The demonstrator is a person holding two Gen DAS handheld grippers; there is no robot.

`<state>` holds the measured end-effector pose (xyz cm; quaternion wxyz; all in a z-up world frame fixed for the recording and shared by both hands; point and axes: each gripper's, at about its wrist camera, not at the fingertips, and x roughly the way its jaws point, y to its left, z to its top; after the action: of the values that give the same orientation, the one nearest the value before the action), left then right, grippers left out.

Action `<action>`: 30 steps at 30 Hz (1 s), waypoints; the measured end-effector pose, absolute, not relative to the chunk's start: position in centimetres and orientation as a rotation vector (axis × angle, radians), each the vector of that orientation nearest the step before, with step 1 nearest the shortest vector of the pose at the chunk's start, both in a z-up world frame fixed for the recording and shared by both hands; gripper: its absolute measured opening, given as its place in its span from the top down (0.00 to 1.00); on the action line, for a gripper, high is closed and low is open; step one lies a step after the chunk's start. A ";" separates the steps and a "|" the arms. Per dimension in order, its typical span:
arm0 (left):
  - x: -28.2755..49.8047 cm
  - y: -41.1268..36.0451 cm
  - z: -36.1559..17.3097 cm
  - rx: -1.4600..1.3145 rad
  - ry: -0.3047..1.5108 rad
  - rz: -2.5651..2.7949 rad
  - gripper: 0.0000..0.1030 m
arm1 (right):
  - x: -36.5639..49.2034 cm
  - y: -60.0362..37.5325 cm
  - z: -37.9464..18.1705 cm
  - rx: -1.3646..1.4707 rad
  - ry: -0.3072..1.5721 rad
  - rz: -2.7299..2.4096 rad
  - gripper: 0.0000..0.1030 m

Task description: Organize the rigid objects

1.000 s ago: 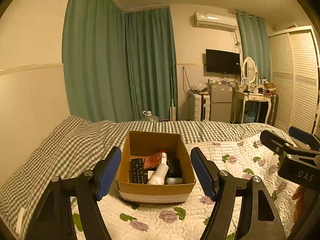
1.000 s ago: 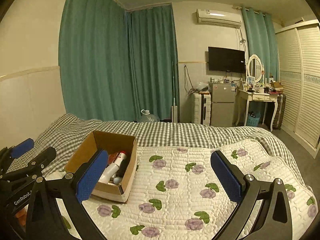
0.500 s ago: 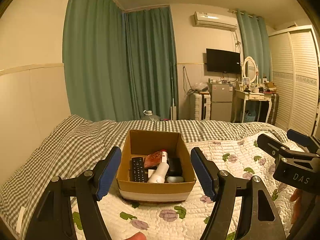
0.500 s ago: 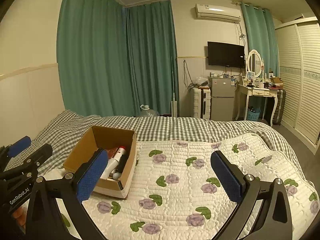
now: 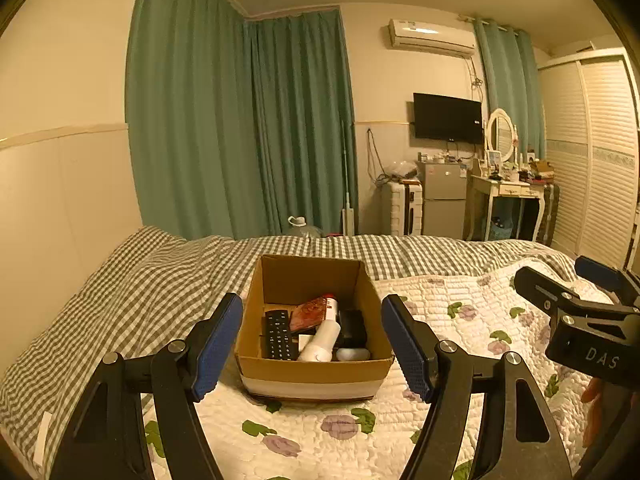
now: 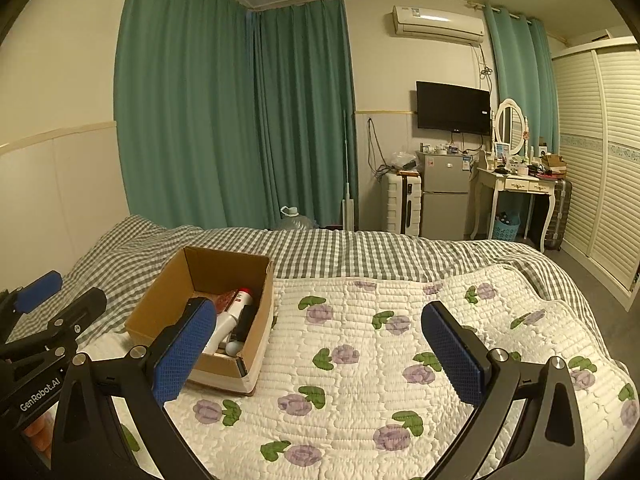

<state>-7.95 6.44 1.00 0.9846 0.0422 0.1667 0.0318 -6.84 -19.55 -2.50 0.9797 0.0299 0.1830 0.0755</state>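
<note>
1. Landmark: an open cardboard box (image 5: 314, 372) sits on a white quilt with purple flowers (image 6: 360, 360) spread over a green-and-white checked bedcover (image 5: 140, 292)

2. Box contents, seen from the left wrist view: a black remote control (image 5: 279, 335) lies along the left inner wall; a white bottle with a red cap (image 5: 323, 334) lies on its side at the centre, cap toward the far wall; a reddish-brown flat item (image 5: 308, 314), type not clear, leans between the remote control and the bottle; a black object (image 5: 354, 326) lies right of the bottle; a small pale rounded object (image 5: 352, 354) rests at the near right corner

3. Left gripper (image 5: 312, 346): held above the quilt on the near side of the box, jaws spread wide with nothing between the blue pads (image 5: 216, 346); in its own view the box shows through the gap

4. Right gripper (image 6: 320, 354): held to the right of the box, over bare quilt, jaws spread wide and empty; its left blue pad overlaps the box opening in its own view, and contact cannot be confirmed

5. Each gripper appears at the edge of the other's view, well apart from the box contents

6. Beyond the far side of the box: teal curtains (image 6: 240, 120), a wall-mounted television (image 6: 453, 107) and a small silver refrigerator (image 6: 444, 196)
</note>
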 end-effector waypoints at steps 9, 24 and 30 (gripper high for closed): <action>-8.1 6.8 0.9 0.083 0.335 0.071 0.28 | -6.8 -19.5 -2.5 0.060 0.372 0.159 0.00; -8.2 6.9 0.8 0.090 0.344 0.070 0.28 | -6.8 -19.5 -2.5 0.058 0.376 0.162 0.00; -8.2 6.9 0.6 0.090 0.348 0.071 0.28 | -6.9 -19.5 -2.7 0.058 0.379 0.163 0.00</action>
<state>-8.22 6.91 0.62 0.9833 0.0447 0.1731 0.0351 -6.94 -19.47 -2.68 0.9784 0.0288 0.1881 0.0810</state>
